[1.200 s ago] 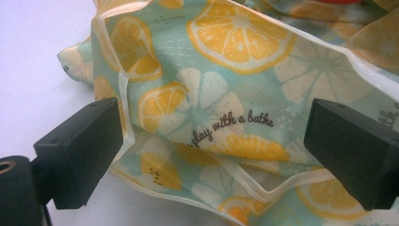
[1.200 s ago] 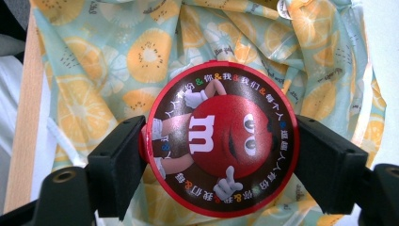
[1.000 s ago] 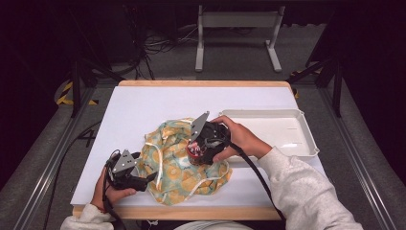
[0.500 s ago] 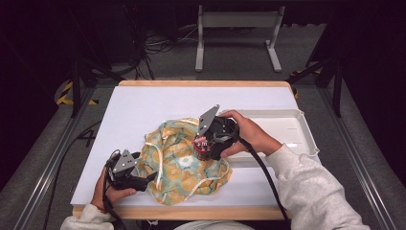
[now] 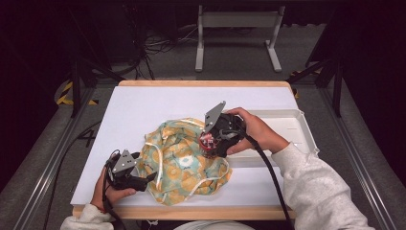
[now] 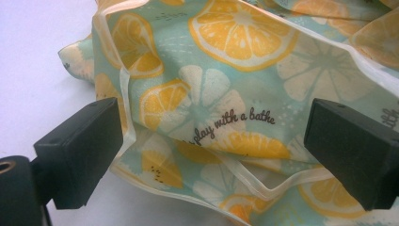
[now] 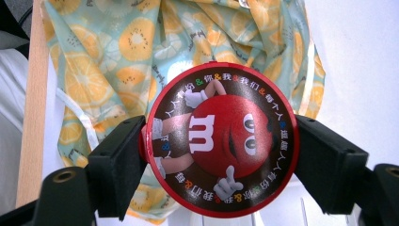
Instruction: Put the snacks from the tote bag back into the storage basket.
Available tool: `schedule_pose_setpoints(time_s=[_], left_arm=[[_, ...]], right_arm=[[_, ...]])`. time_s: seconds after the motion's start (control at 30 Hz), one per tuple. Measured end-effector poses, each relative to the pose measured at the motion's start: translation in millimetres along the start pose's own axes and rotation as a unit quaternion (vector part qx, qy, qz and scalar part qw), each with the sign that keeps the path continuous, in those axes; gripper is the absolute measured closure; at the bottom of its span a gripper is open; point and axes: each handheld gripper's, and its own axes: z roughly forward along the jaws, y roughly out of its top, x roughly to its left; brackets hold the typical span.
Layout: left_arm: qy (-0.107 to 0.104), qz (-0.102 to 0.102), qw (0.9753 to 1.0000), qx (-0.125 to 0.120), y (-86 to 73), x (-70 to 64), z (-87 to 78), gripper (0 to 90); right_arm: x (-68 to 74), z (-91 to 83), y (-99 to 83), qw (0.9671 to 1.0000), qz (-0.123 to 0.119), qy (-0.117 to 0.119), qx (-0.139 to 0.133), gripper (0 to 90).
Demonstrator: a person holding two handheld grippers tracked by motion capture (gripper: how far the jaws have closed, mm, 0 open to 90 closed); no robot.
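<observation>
Right gripper view, red round M&M's tin [image 7: 221, 146], pinched by right hand-held gripper [image 7: 219, 155], seemingly above citrus-print bag [image 7: 117, 52].

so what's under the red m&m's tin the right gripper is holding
Under the M&M's tin, clamped in the right gripper, lies the citrus-print bag on the white table. The tin's body is hidden.

A white tray [image 5: 301, 125] sits at the table's [image 5: 143, 103] right edge, beyond it a metal stand [image 5: 237, 28].

Place: a lab recording bay; dim around the white table [image 5: 143, 105]
Beyond the table: tangled cables [image 5: 158, 45]; grey stand [image 5: 237, 28]
Beside the table: metal rails [image 5: 48, 167]; hazard tape [image 5: 64, 93]
</observation>
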Motion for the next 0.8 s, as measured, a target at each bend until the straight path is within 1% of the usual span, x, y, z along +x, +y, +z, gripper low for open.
schedule_pose_setpoints(time_s=[0.03, 0.07, 0.1, 0.13, 0.17, 0.23, 0.4, 0.43, 0.5, 0.57, 0.67, 0.73, 0.8], left_arm=[[0.000, 0.000, 1.0000, 0.000, 0.0, 0.0, 0.0, 5.7], [0.001, -0.001, 1.0000, 0.000, -0.1, -0.2, 0.0, 5.7], [0.001, 0.000, 1.0000, 0.001, 0.0, 0.0, -0.1, 5.7], [0.000, 0.000, 1.0000, 0.000, 0.0, 0.2, -0.1, 5.6], [0.001, 0.000, 1.0000, 0.000, 0.0, 0.3, 0.0, 5.7], [0.001, 0.000, 1.0000, 0.001, 0.0, -0.1, 0.2, 5.6], [0.002, -0.001, 1.0000, 0.003, 0.1, -0.4, 0.3, 5.6], [0.002, -0.001, 1.0000, 0.003, 0.1, -0.4, 0.3, 5.6], [0.003, 0.001, 1.0000, 0.002, 0.6, -0.5, 0.2, 5.6], [0.004, 0.003, 1.0000, 0.003, 0.8, -0.8, 0.3, 5.6], [0.004, 0.003, 1.0000, 0.003, 0.7, -0.6, 0.2, 5.6], [0.003, 0.000, 1.0000, 0.005, 0.5, -1.0, 0.4, 5.6], [0.002, 0.001, 1.0000, 0.004, 0.7, -1.1, 0.8, 5.5]], right_arm=[[0.0, -1.5, -1.5, 1.0000, 0.006, -0.001, 0.002, 23.6], [-1.7, -2.3, -3.0, 1.0000, -0.001, -0.002, -0.001, 23.6], [-0.7, -4.0, -4.3, 0.9999, 0.009, -0.004, 0.005, 23.6], [-2.0, -5.3, -5.7, 1.0000, 0.007, -0.004, 0.004, 23.6], [-3.5, -7.3, -8.2, 0.9999, 0.012, -0.007, 0.001, 23.6], [-6.1, -10.4, -12.6, 0.9999, 0.011, -0.009, -0.001, 23.6], [-12.6, -18.4, -26.1, 0.9996, 0.024, -0.014, 0.006, 23.6], [-12.6, -18.4, -26.1, 0.9996, 0.024, -0.014, 0.006, 23.6], [-16.4, -21.1, -36.0, 0.9992, 0.033, -0.019, 0.008, 23.6], [-17.1, -21.7, -38.2, 0.9992, 0.033, -0.020, 0.009, 23.6], [-20.6, -23.0, -48.6, 0.9989, 0.038, -0.023, 0.012, 23.6], [-22.4, -25.0, -55.1, 0.9984, 0.048, -0.027, 0.012, 23.6], [-23.9, -26.5, -59.7, 0.9982, 0.049, -0.031, 0.016, 23.6]])
